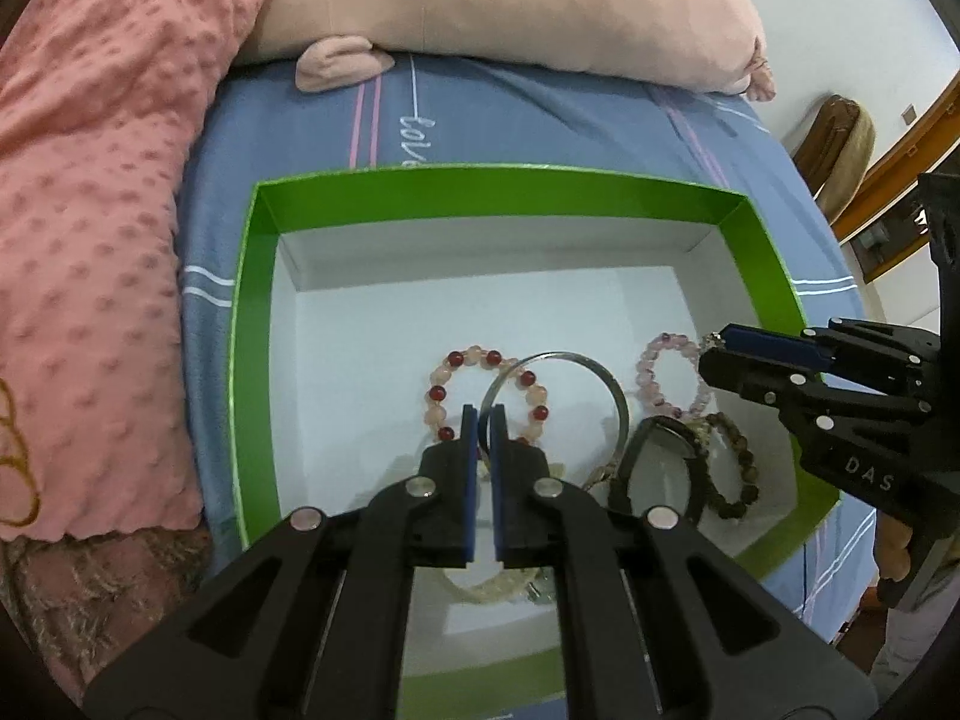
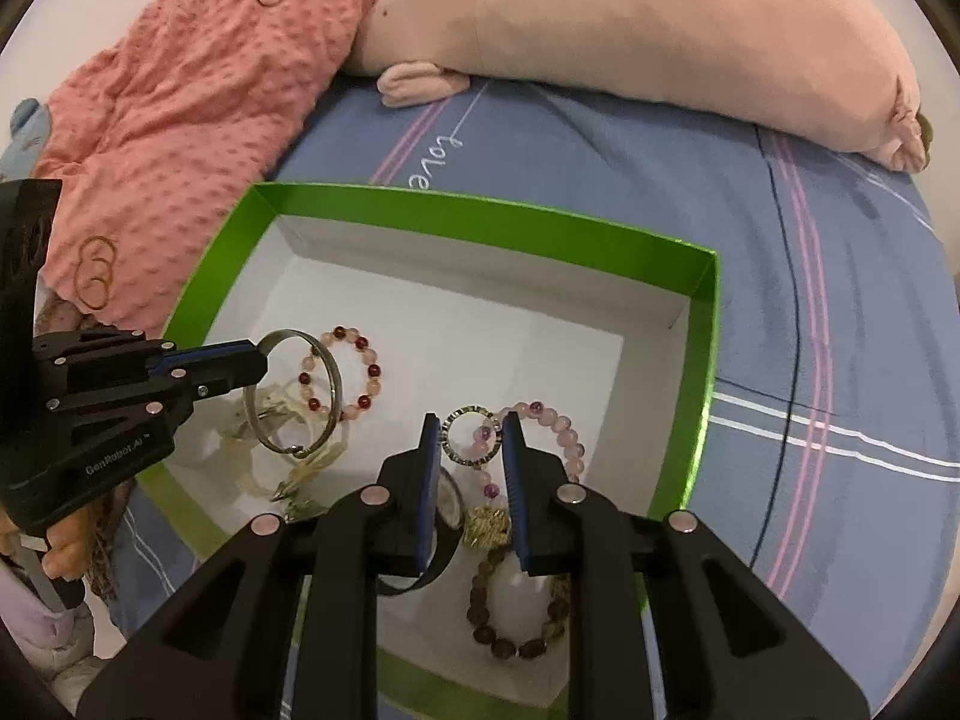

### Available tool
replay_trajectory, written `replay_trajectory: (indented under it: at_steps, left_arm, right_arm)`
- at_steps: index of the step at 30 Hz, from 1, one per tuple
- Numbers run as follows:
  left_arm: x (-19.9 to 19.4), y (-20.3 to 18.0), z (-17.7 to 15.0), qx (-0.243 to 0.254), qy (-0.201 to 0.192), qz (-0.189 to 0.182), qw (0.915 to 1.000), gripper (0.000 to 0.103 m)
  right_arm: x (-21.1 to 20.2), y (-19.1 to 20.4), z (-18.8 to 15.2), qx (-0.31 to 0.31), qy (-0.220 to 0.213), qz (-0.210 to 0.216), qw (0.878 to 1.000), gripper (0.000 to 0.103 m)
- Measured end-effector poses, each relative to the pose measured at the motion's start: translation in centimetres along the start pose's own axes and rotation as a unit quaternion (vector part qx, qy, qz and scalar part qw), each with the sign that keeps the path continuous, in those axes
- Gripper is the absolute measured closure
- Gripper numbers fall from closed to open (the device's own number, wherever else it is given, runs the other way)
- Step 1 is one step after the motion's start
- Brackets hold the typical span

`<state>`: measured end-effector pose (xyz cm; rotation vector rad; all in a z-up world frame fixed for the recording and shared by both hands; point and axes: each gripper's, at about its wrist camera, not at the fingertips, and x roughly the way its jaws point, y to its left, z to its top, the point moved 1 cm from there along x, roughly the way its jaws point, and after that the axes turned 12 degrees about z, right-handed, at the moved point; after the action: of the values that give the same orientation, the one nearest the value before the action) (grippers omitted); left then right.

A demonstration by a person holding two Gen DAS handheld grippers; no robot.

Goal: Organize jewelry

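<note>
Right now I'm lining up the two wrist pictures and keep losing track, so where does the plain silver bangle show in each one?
Left wrist view: the silver bangle sits centre frame, standing just beyond the left gripper, which is shut on its rim.
Right wrist view: silver bangle at left of centre, hanging from that gripper's tips.
Shared landmark: the red-and-pink bead bracelet, right beside the bangle in the green box.

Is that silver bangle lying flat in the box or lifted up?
Lifted. The left gripper pinches the bangle by its rim, so it hangs on edge over the box floor, above the beaded bracelets.
</note>
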<state>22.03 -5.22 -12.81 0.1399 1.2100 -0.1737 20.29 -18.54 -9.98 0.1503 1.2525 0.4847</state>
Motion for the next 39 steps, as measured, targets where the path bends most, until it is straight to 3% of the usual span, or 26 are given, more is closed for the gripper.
replay_trajectory:
  at_steps: [10,12,14,15,18,20,25,32,39]
  left_arm:
    - [0.4,-0.3,0.4,0.011,-0.006,0.018,0.9998,0.097]
    - [-0.2,-0.4,0.5,0.011,-0.016,0.020,0.9996,0.093]
    - [-1.2,-0.3,0.5,0.010,-0.024,0.032,0.9991,0.085]
    - [-1.6,-0.3,0.5,0.010,-0.028,0.038,0.9988,0.083]
    - [-4.1,-0.4,-0.1,0.006,-0.051,0.057,0.9970,0.067]
    - [-5.7,-0.6,-0.7,0.004,-0.066,0.072,0.9952,0.045]
    - [-9.5,-1.0,-2.4,0.003,-0.096,0.086,0.9917,0.029]
    - [-11.8,-1.6,-3.9,0.005,-0.111,0.090,0.9897,0.014]
    - [-12.6,-2.0,-4.6,0.006,-0.113,0.089,0.9896,0.009]
  right_arm:
    - [1.6,-0.4,0.1,-0.002,0.016,-0.006,1.000,0.082]
    - [1.0,-0.1,0.1,-0.007,0.009,-0.011,1.000,0.075]
    - [0.1,0.2,0.0,-0.010,-0.001,-0.016,1.000,0.059]
    - [-0.3,0.3,-0.1,-0.010,-0.005,-0.019,1.000,0.057]
    - [-2.6,1.3,-0.7,-0.009,-0.028,-0.022,0.999,0.052]
    - [-4.1,1.9,-1.4,-0.002,-0.048,-0.029,0.998,0.032]
    - [-7.2,3.2,-3.4,0.016,-0.087,-0.052,0.995,0.017]
    - [-9.0,4.5,-5.3,0.027,-0.102,-0.075,0.992,0.009]
    - [-9.8,5.5,-6.0,0.024,-0.110,-0.080,0.990,0.009]
